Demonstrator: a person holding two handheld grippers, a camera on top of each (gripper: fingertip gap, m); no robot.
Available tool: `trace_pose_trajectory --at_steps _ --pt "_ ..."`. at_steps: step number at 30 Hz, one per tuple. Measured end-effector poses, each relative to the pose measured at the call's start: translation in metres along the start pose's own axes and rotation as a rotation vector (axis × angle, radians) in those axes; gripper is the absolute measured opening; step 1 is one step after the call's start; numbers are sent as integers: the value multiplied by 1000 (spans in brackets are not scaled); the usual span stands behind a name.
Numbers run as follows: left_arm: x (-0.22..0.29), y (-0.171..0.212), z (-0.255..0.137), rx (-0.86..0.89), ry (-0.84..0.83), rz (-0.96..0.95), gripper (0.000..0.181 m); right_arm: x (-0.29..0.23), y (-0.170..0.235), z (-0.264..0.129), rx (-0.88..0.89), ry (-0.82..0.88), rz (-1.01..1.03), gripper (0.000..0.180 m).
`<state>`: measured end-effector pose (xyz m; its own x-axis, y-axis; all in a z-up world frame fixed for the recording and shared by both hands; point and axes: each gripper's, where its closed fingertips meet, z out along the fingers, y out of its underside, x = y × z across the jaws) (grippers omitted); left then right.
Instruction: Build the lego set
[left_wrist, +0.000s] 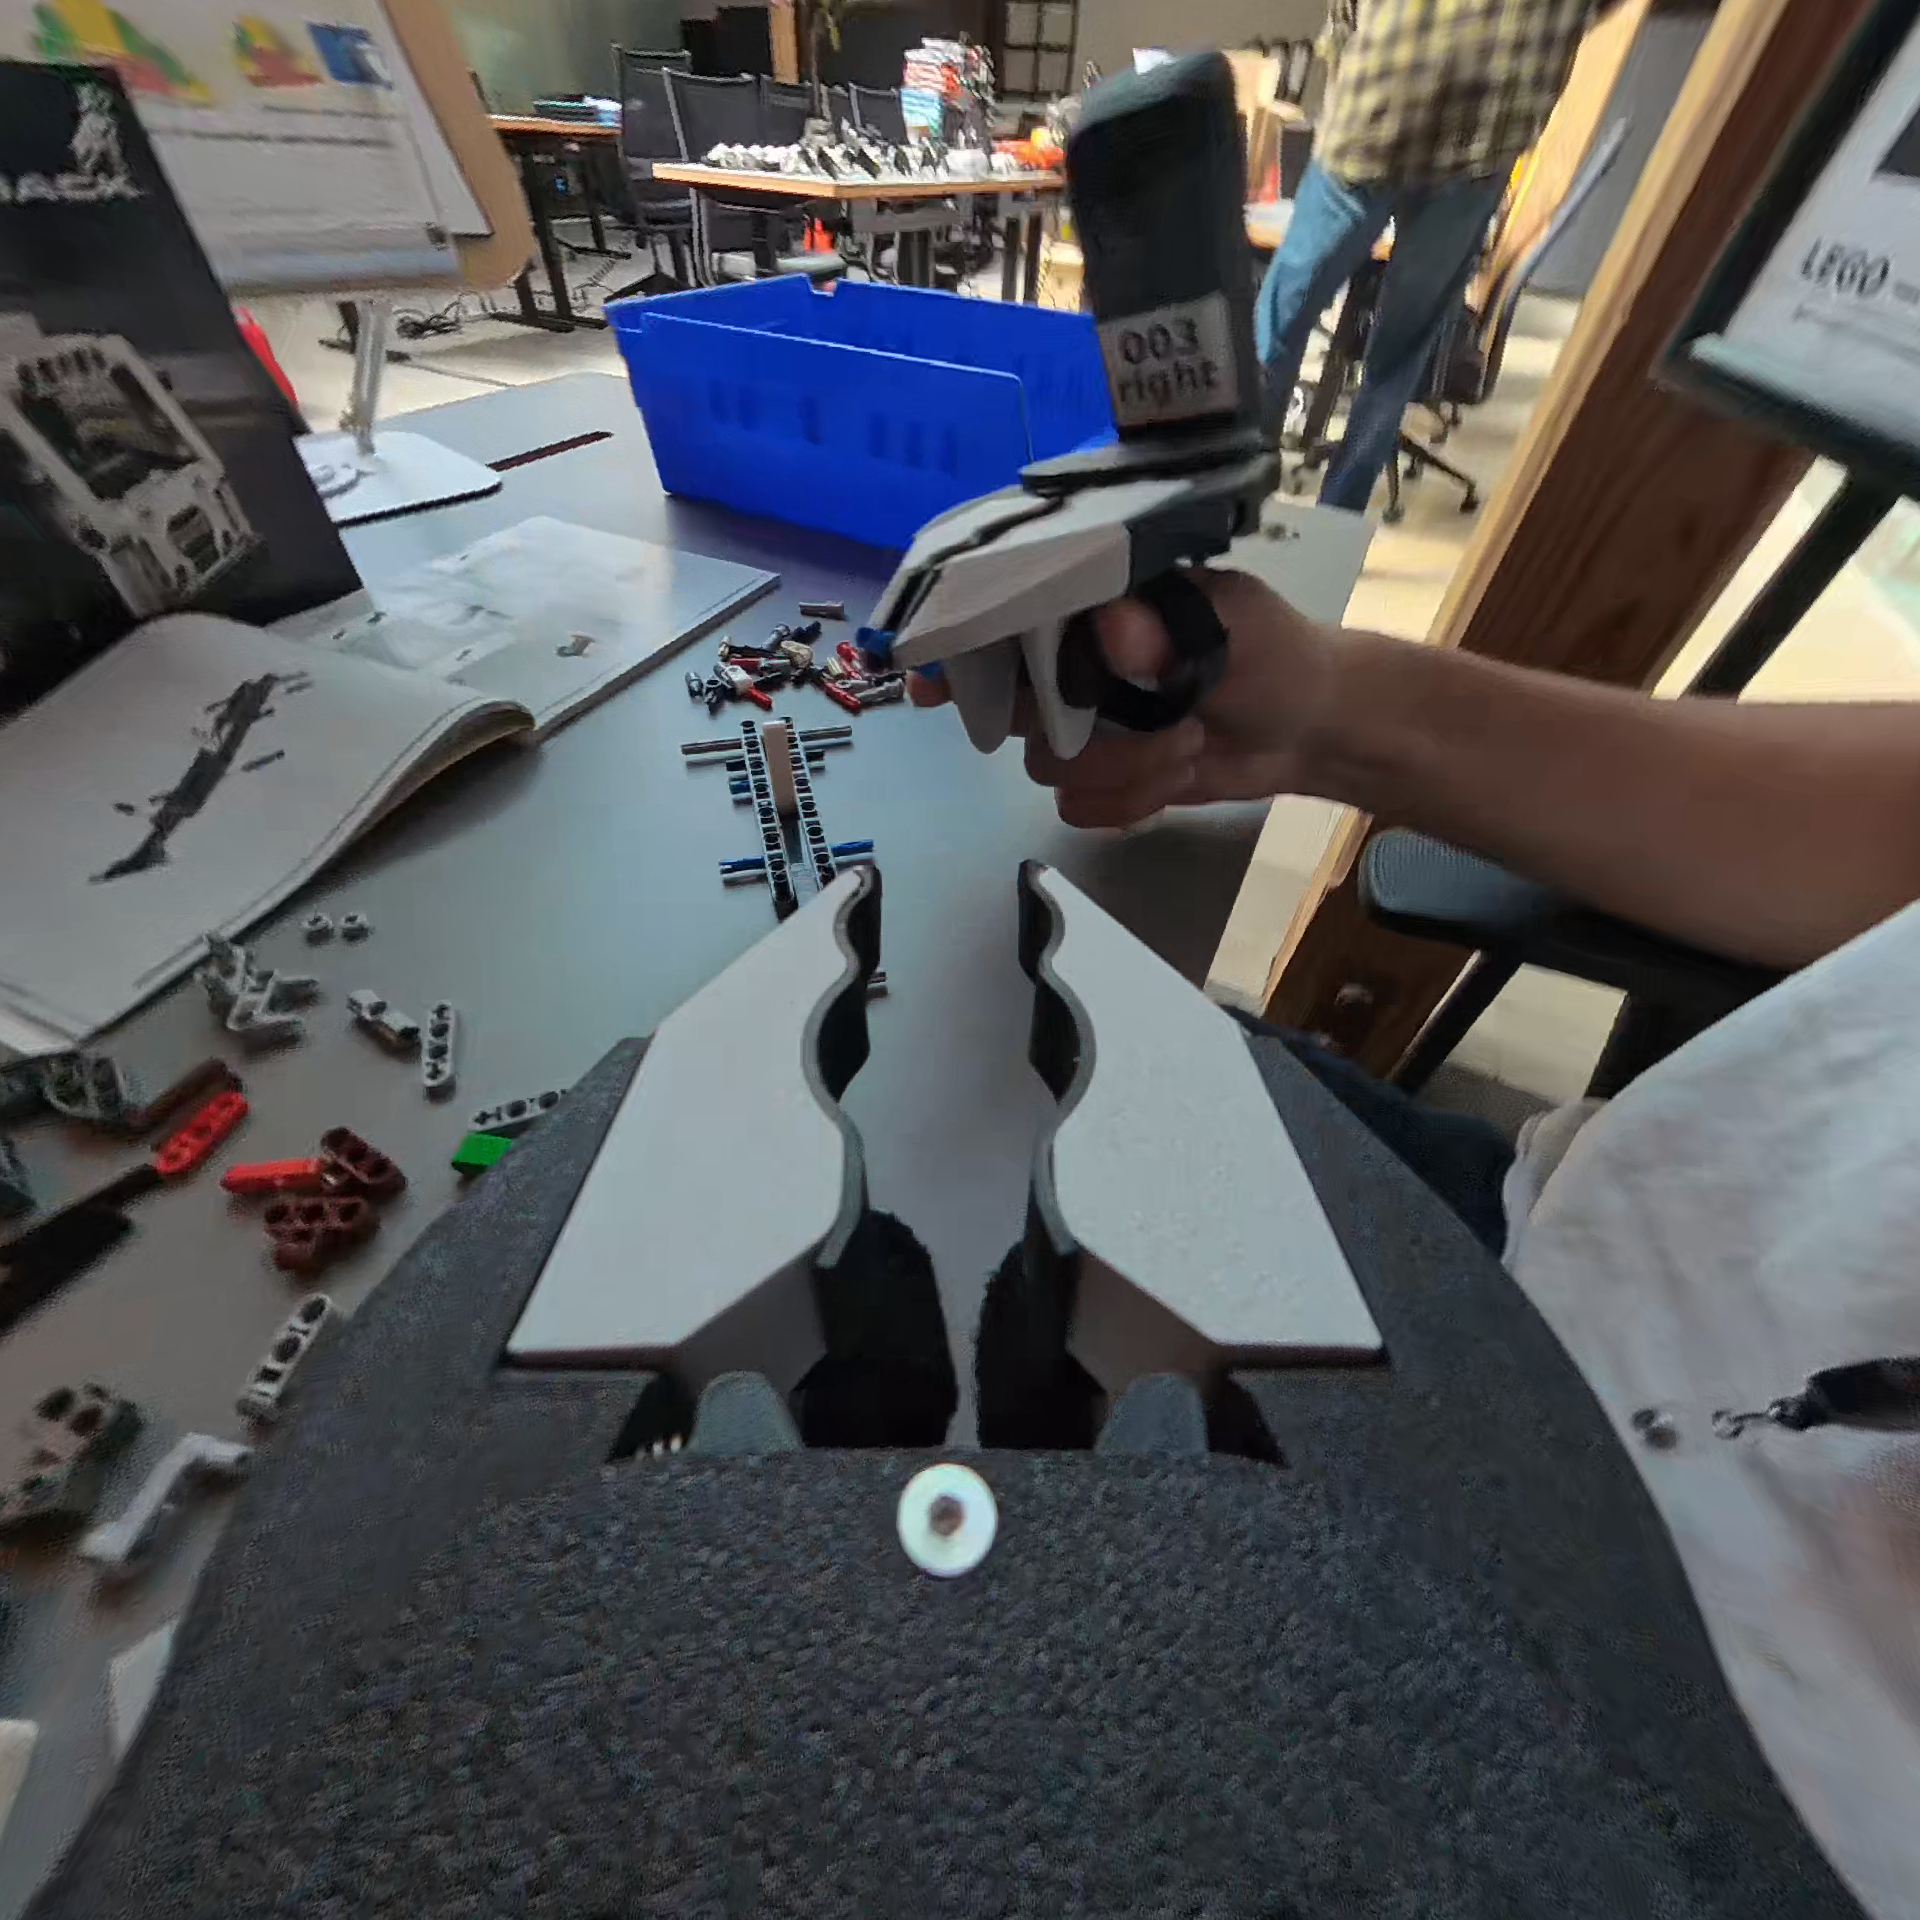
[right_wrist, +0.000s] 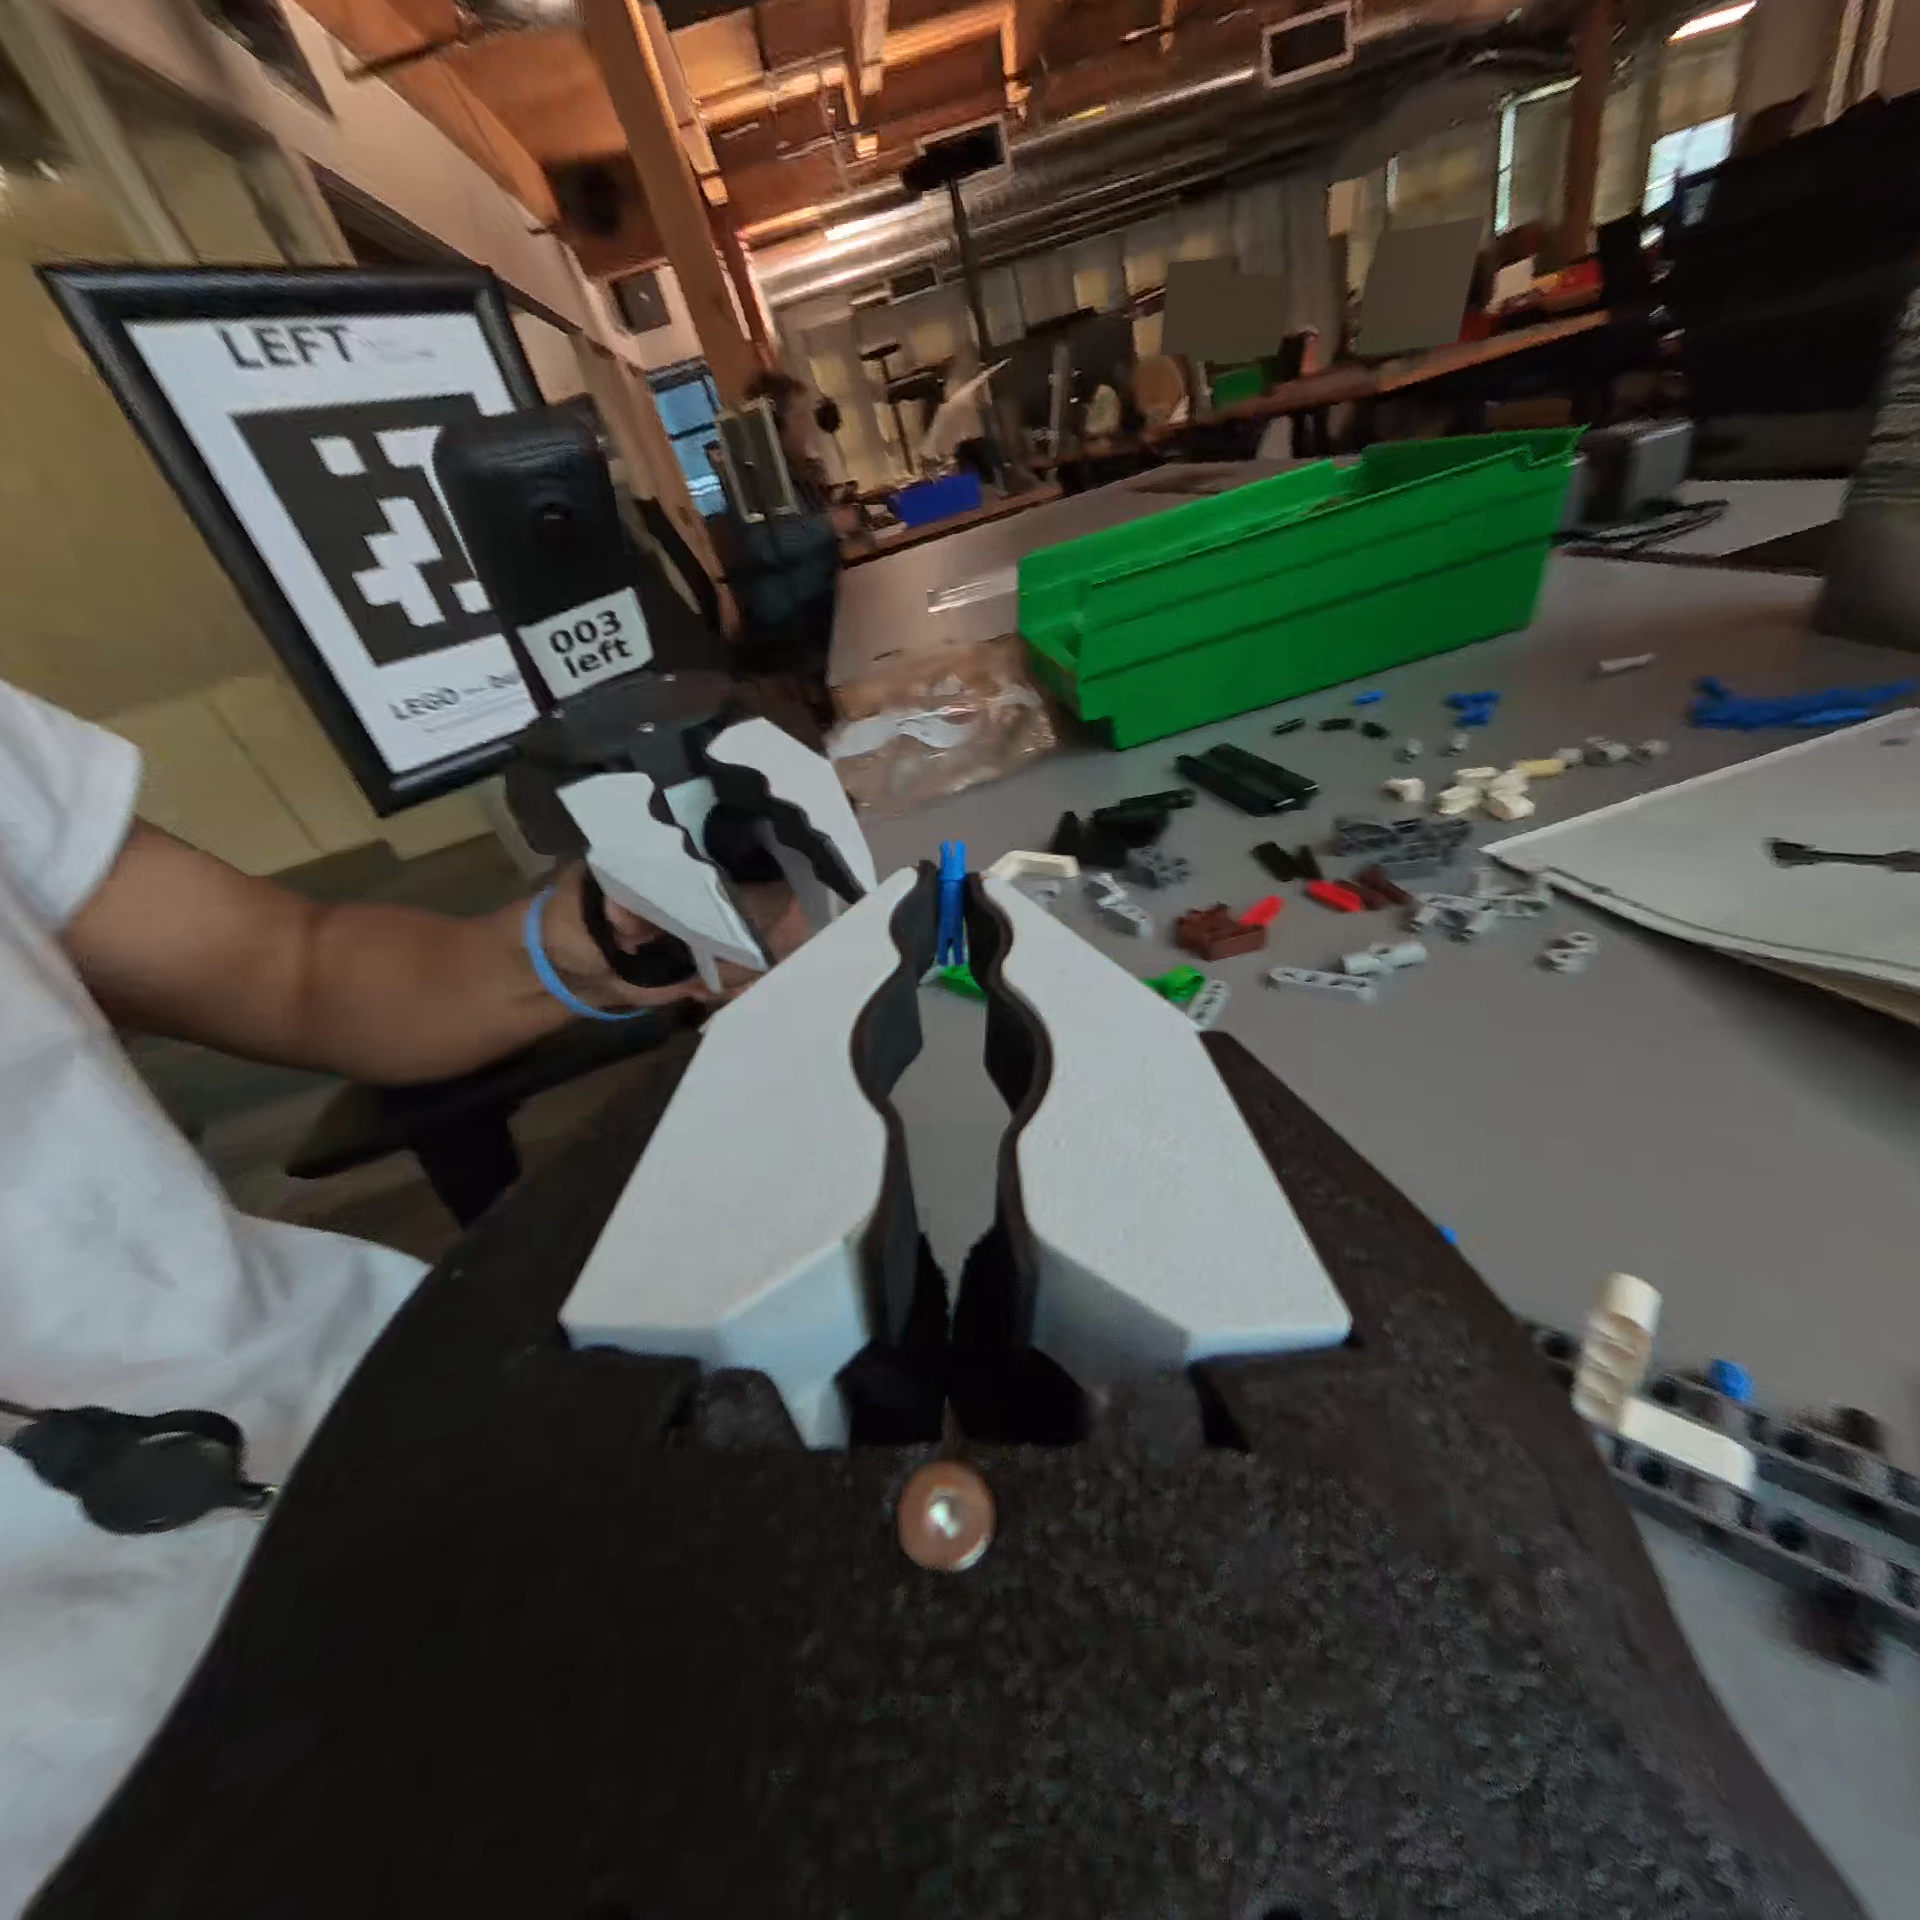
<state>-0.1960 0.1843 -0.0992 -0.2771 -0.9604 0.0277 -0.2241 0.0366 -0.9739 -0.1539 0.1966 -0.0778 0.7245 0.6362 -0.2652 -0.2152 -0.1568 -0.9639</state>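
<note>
My right gripper (right_wrist: 948, 902) is shut on a small blue pin (right_wrist: 950, 902) and holds it upright above the table. In the left wrist view the right gripper (left_wrist: 883, 644) hovers over a pile of small pins (left_wrist: 795, 670), the blue pin (left_wrist: 871, 641) at its tip. My left gripper (left_wrist: 948, 894) is open and empty, just short of the long black and white beam assembly (left_wrist: 788, 805). It also shows in the right wrist view (right_wrist: 790, 914), open. The assembly's end lies at the lower right of the right wrist view (right_wrist: 1745, 1455).
An open instruction booklet (left_wrist: 239, 769) lies at the left. A blue bin (left_wrist: 862, 405) stands behind the pins. A green bin (right_wrist: 1288, 592) stands farther off. Loose red, brown, grey and green pieces (left_wrist: 312, 1184) are scattered on the dark table (left_wrist: 582, 914).
</note>
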Motion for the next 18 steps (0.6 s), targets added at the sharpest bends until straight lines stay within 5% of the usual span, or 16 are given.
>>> trace_pose_trajectory --at_steps 7,18 --pt "9 -15 1 -126 -50 487 28 -37 4 12 -138 -233 281 3" --pt "38 -12 17 -180 77 707 10 -61 24 -6 -247 -295 355 3"
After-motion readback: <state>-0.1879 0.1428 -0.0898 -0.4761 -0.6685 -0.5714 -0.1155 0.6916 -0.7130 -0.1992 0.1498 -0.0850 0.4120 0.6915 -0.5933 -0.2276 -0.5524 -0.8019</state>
